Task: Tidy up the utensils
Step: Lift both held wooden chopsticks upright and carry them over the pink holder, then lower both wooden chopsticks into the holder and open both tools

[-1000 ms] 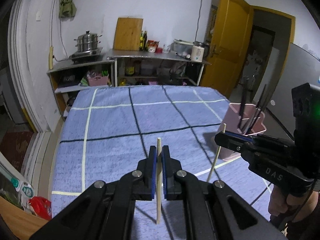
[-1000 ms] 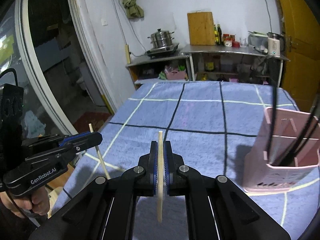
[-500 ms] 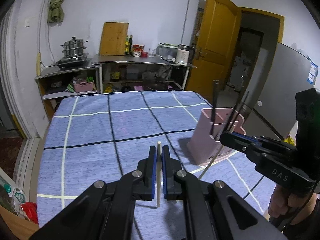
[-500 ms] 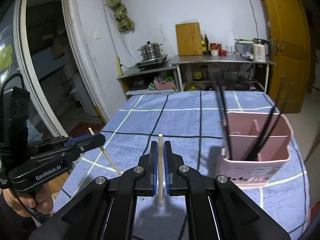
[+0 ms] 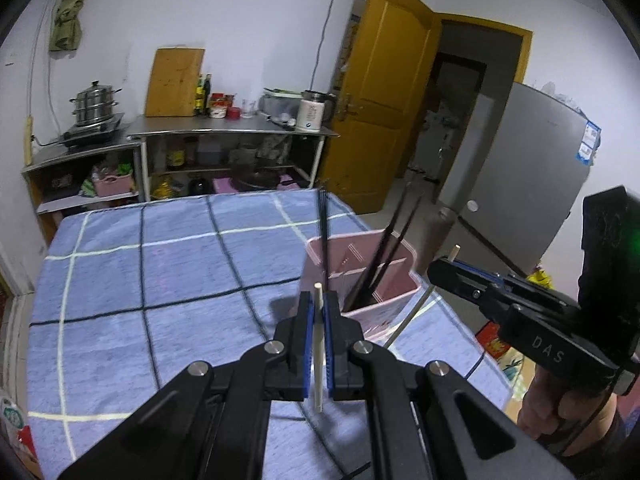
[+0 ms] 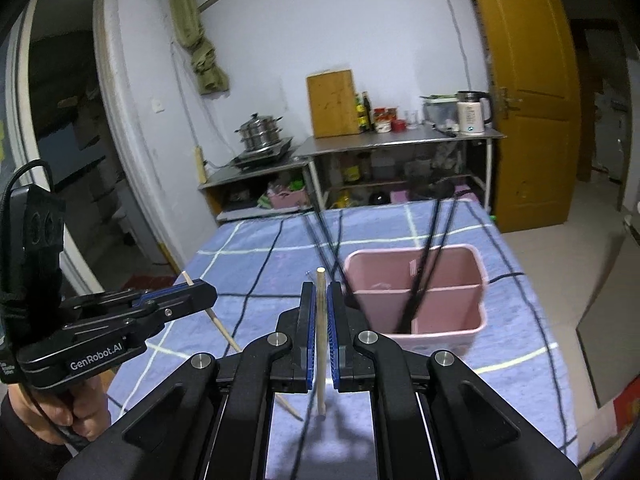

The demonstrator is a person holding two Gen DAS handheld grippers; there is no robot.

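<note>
Kitchen corner: steel shelving against a white wall, yellow door ajar, and in front a table under a blue checked cloth (image 5: 168, 320). A pink utensil holder (image 6: 424, 312) stood on the cloth near the right edge, divided into compartments, with several black chopsticks (image 6: 424, 264) leaning inside.

Left gripper (image 5: 318, 316): jaws closed on a pale wooden chopstick (image 5: 318, 344), held upright across the pads, both ends sticking out. Right gripper (image 6: 320, 312): same condition, clamped on a second wooden chopstick (image 6: 320, 340), also upright.

Change over the last second: both grippers had swung toward the holder. A second ago it sat at the far right margin of each wrist view, partly cut off; at this moment it lay just ahead of both sets of fingers, slightly right of centre. Grip width on both sticks was unchanged. Judgement: transport phase nearly done; next step is probably lowering the sticks into a compartment.

Unclear or hidden: which compartment each stick was aimed at could not be told. The holder's near wall was covered by the left gripper in the left view. Holder floor not visible. Exact count of black chopsticks uncertain because of motion blur. Only the person's hands showed, at the frame edges.
</note>
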